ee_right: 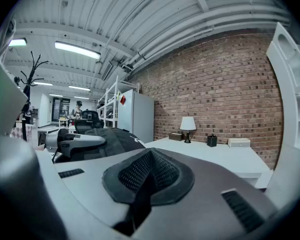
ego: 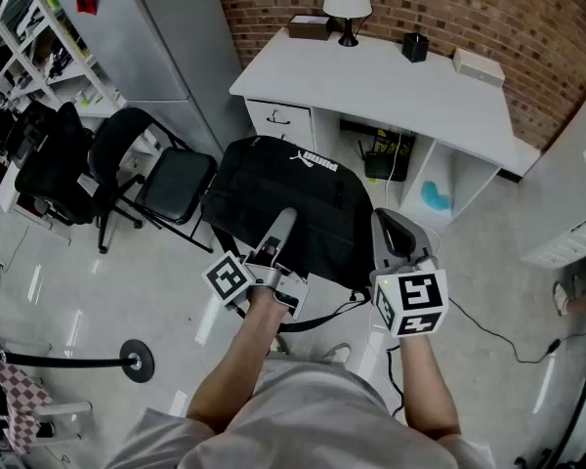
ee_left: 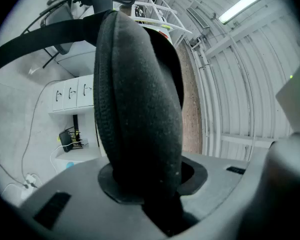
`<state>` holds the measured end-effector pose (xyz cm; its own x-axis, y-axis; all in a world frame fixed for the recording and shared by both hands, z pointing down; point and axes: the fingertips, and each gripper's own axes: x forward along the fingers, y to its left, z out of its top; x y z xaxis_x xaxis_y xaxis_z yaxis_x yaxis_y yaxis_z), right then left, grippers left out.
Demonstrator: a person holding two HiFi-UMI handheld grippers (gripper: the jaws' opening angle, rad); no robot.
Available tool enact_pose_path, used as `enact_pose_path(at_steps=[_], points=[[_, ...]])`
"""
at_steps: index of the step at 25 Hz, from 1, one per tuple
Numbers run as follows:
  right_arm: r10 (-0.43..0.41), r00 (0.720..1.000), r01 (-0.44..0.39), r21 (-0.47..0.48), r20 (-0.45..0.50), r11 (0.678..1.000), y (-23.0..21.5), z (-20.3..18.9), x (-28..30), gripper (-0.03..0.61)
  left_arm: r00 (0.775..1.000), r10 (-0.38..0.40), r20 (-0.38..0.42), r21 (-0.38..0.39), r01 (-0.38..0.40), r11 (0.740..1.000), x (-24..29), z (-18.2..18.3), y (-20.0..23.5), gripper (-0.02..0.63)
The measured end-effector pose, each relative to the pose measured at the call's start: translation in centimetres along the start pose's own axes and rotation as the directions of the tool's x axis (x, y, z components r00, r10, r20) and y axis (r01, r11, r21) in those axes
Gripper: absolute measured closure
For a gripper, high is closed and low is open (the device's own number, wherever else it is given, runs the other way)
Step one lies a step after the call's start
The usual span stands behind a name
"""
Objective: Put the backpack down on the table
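A black backpack hangs in the air in front of the white table, between me and its left end. My left gripper reaches up into the bag's near side. In the left gripper view its jaws are shut on a thick padded black strap of the backpack. My right gripper is beside the bag's right edge, apart from it. In the right gripper view its jaws are shut with nothing between them. That view also shows the backpack to the left and the table ahead.
On the table stand a lamp, a brown box, a black cup and a white box. Two black chairs are left of the bag, a grey cabinet behind them. A cable crosses the floor at right.
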<state>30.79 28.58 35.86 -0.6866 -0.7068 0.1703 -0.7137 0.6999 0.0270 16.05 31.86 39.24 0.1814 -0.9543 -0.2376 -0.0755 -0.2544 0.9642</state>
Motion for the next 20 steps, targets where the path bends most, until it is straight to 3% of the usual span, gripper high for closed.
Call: enact_pose_path(at_steps=[13,20], points=[[0.056,0.998,-0.055,-0.025,0.006,0.998,0.2,-0.3,-0.3,0.578,0.997,-0.011,0.079,0.005,0.011,1.0,-0.1,0.5,0.0,0.492],[0.048,0.999,-0.048,-0.046,0.005,0.998,0.4,-0.7,-0.1,0.578,0.996,-0.036,0.078,0.007,0.035,0.999,0.3,0.7,0.2,0.492]])
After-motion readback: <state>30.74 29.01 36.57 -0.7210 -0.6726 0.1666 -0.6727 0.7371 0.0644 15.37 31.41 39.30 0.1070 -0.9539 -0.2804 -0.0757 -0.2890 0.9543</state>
